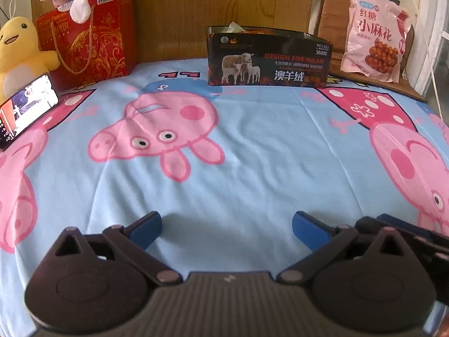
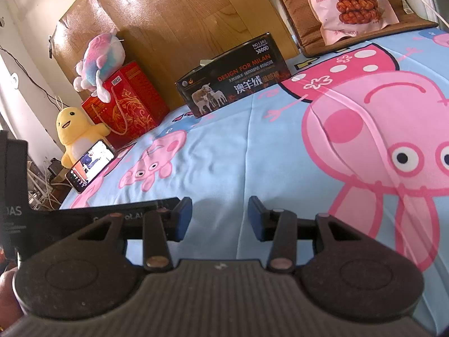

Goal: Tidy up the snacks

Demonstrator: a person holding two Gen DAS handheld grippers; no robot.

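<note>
A pink snack bag leans upright at the far right on a brown cushion; it also shows in the right wrist view. A black open-topped box stands at the back by the headboard, also in the right wrist view. My left gripper is open and empty, low over the blue cartoon-pig sheet. My right gripper is open and empty over the same sheet, just right of the left gripper.
A red gift bag with a plush toy on top and a yellow plush stand at the back left. A lit phone leans by the yellow plush. A wooden headboard runs behind.
</note>
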